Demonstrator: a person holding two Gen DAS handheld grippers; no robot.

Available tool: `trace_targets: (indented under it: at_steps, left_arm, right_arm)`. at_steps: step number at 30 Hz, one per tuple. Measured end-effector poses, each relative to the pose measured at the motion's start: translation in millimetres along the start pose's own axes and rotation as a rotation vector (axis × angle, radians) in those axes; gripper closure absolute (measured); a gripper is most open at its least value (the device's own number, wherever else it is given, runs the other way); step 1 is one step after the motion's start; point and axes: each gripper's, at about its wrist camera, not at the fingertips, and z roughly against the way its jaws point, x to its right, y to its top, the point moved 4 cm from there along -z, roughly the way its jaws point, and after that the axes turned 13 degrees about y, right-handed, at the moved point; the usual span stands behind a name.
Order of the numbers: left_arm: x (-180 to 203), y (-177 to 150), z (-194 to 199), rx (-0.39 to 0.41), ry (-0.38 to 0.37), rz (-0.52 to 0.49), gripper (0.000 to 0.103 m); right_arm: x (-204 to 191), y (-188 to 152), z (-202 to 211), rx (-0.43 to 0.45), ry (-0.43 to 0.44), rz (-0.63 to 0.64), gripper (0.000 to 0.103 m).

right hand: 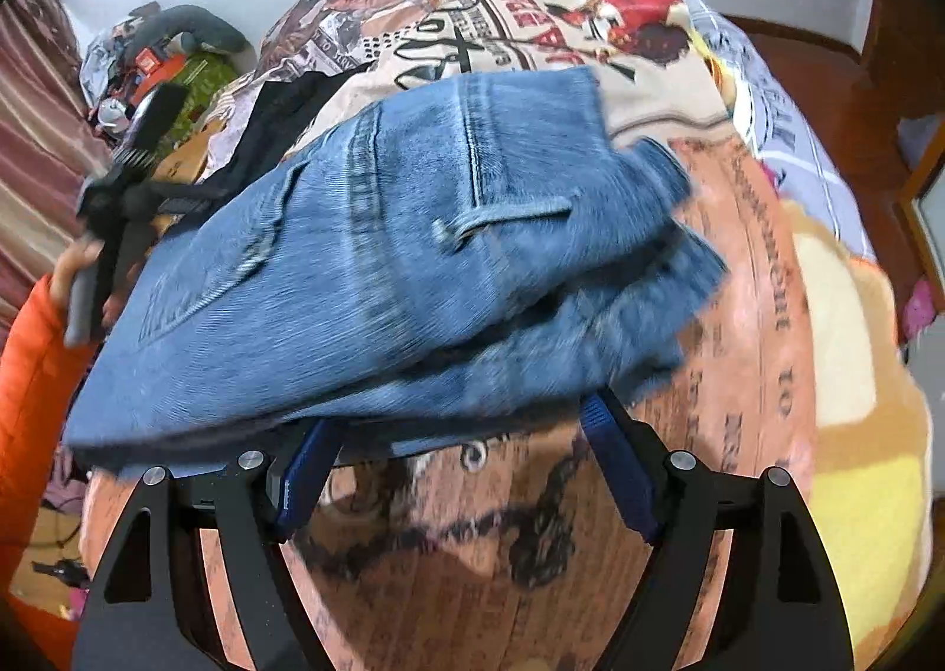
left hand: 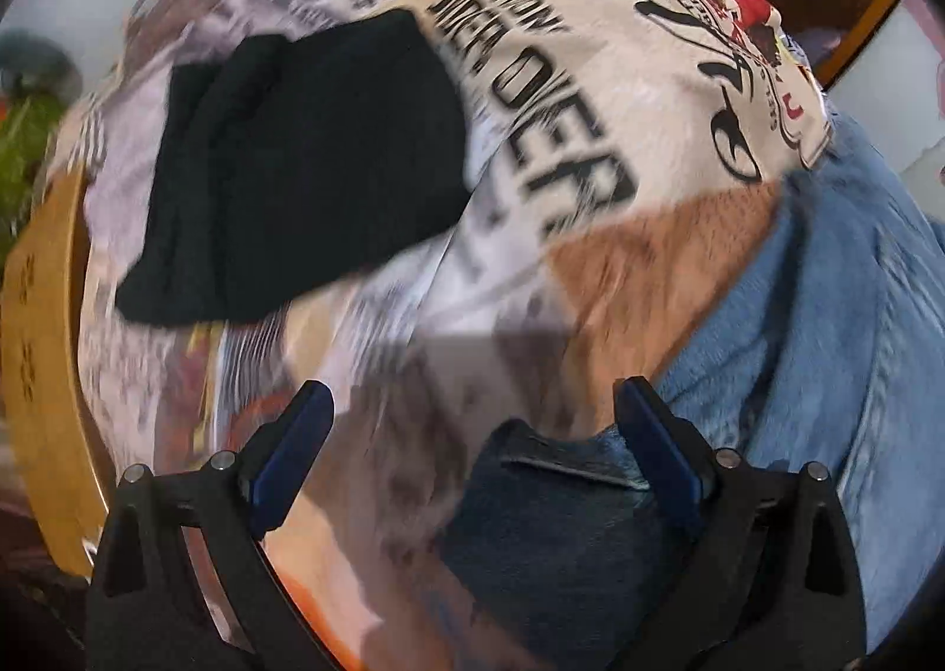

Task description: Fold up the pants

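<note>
Jeans (right hand: 413, 257) lie folded on the bed (right hand: 738, 346), near its middle. Both grippers, left (left hand: 472, 423) and right (right hand: 466, 435), have spread fingers pinching nothing. Risk: a finger catching the near hem could pull the fold open.

Home bedroom, work surface is a bed.

Printed bedspread (right hand: 738, 269) covers the whole surface, yellow blanket (right hand: 856, 435) along its right edge. Blue jeans (right hand: 378, 269) and a black garment (left hand: 295, 163) lie on it. Wooden bed frame (left hand: 41, 375) at left edge, clutter pile (right hand: 153, 62) by the white wall, striped curtain (right hand: 35, 110).
</note>
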Motion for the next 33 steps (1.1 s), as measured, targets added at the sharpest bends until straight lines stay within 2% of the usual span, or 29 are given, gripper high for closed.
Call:
trace_targets:
  at_steps: [4,10,12,15,16,23,26,28,29,31,33]
  left_arm:
    - [-13,-43,15,-0.031,-0.015,0.001,0.005]
    - [-3,-91,50,-0.003,0.007,-0.011,0.007]
    - [6,-105,65,0.011,-0.044,-0.012,0.013]
    - [24,-118,83,0.030,-0.128,0.000,0.014]
    - [32,-120,88,0.048,-0.132,0.000,0.014]
    - [70,-118,131,0.248,0.004,-0.049,0.015]
    - [74,-114,155,0.318,-0.016,-0.021,0.015]
    - [75,-111,166,0.370,0.000,-0.007,0.015]
    - [76,-111,168,0.388,0.009,-0.010,0.015]
    - [80,-107,160,0.379,0.026,-0.016,0.015]
    - [83,-108,145,0.327,0.023,-0.021,0.018]
  right_arm:
    - [-3,3,5,0.027,0.001,0.010,0.025]
    - [-6,-4,25,0.095,0.037,-0.027,0.025]
    - [-8,-7,34,0.119,0.015,-0.021,0.025]
    - [-13,-13,47,0.147,0.007,-0.014,0.025]
    - [-14,-14,51,0.154,0.007,-0.014,0.025]
    - [-22,-20,63,0.228,0.009,0.002,0.026]
    - [-25,-24,58,0.222,0.022,0.004,0.030]
    - [-27,-26,49,0.206,0.012,0.019,0.043]
    - [-27,-28,44,0.196,0.011,0.028,0.045]
    - [-27,-33,31,0.172,0.016,0.045,0.061]
    - [-24,-37,20,0.154,0.029,0.044,0.067]
